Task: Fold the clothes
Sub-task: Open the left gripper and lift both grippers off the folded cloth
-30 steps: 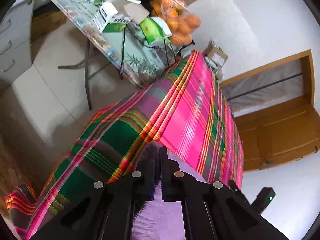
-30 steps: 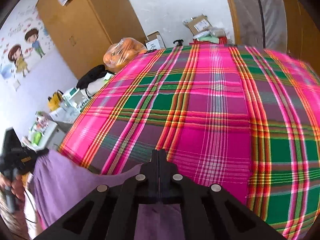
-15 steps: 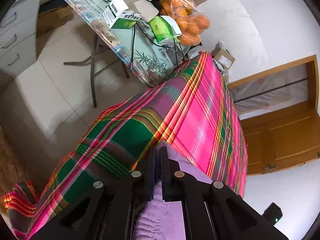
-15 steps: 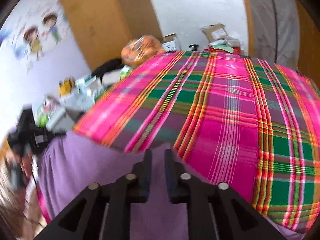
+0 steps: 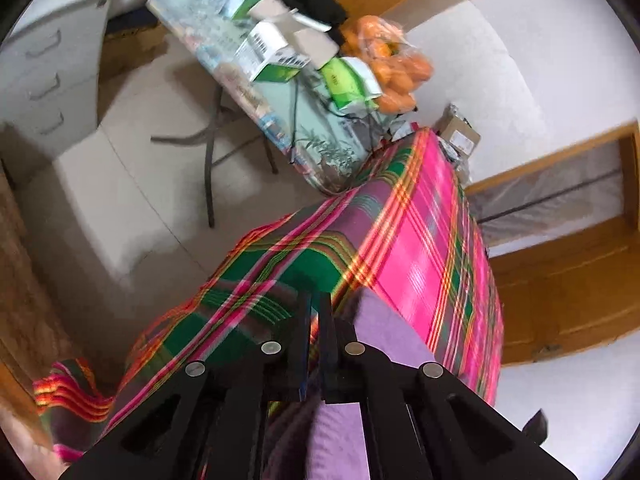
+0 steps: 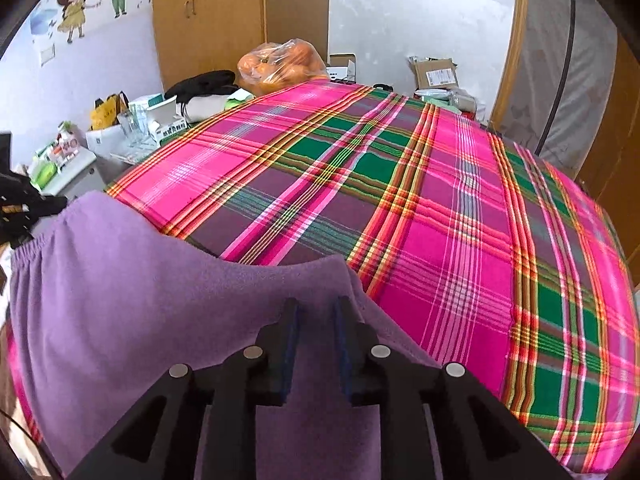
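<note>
A purple fleece garment (image 6: 120, 280) lies on the near left corner of a table covered with a pink and green plaid cloth (image 6: 440, 200). My right gripper (image 6: 316, 308) stands open just above it, with cloth showing between its blue pads and nothing pinched. My left gripper (image 5: 316, 300) hangs over the table's left edge, its fingers a narrow slit apart and closed on the purple garment (image 5: 384, 332), which trails back under them. In the right wrist view the left gripper (image 6: 24, 208) shows at the far left, by the garment's elastic waistband.
A folding side table (image 5: 280, 120) left of the plaid table carries boxes and a bag of oranges (image 5: 392, 68). Grey drawers (image 5: 48, 80) stand beyond bare floor tiles. A wooden wardrobe (image 6: 208, 16) and cardboard boxes (image 6: 436, 74) lie past the far edge.
My right gripper has opened and let go of the garment, which now lies spread on the table corner. My left gripper has swung outward, and its fingers show a thin gap.
</note>
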Available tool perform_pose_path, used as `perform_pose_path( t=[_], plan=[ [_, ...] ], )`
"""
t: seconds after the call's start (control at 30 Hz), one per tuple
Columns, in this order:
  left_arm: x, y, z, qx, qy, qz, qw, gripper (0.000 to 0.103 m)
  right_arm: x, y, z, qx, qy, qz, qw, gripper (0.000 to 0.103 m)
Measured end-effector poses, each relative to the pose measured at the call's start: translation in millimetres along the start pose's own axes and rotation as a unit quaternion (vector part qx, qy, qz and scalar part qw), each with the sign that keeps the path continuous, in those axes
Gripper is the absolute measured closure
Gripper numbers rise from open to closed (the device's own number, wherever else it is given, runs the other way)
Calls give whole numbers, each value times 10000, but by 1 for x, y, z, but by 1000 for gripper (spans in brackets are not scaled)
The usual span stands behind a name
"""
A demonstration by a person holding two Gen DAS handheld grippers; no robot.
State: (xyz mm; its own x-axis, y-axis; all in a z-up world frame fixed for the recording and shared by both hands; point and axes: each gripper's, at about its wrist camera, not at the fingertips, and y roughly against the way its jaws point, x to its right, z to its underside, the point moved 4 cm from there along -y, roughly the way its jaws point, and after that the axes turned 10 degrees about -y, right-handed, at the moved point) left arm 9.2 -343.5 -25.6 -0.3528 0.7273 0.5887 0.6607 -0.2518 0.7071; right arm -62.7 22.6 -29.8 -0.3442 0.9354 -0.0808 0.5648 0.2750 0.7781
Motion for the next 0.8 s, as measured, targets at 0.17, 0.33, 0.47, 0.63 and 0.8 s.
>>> perform_pose_path(
  t=[0.17, 0.33, 0.47, 0.63, 0.8],
  plan=[
    [35, 24, 9, 217, -694, -110, 9973, 91, 1, 31, -8, 525, -193, 130, 9984, 84],
    [85, 16, 38, 8, -1571, 81, 9876, 85, -15, 50, 16, 379, -74, -159, 9991, 84],
    [113, -13, 68, -483, -2085, 249, 9765, 82, -23, 36, 38, 141, -86, -212, 9996, 83],
    [85, -21, 75, -581, -1838, -110, 9812, 82, -30, 29, 47, 100, -273, -56, 9996, 72],
    [50, 1, 63, -147, -1341, -13, 9909, 82, -41, 30, 48, 96, -221, 83, 9997, 71]
  ],
)
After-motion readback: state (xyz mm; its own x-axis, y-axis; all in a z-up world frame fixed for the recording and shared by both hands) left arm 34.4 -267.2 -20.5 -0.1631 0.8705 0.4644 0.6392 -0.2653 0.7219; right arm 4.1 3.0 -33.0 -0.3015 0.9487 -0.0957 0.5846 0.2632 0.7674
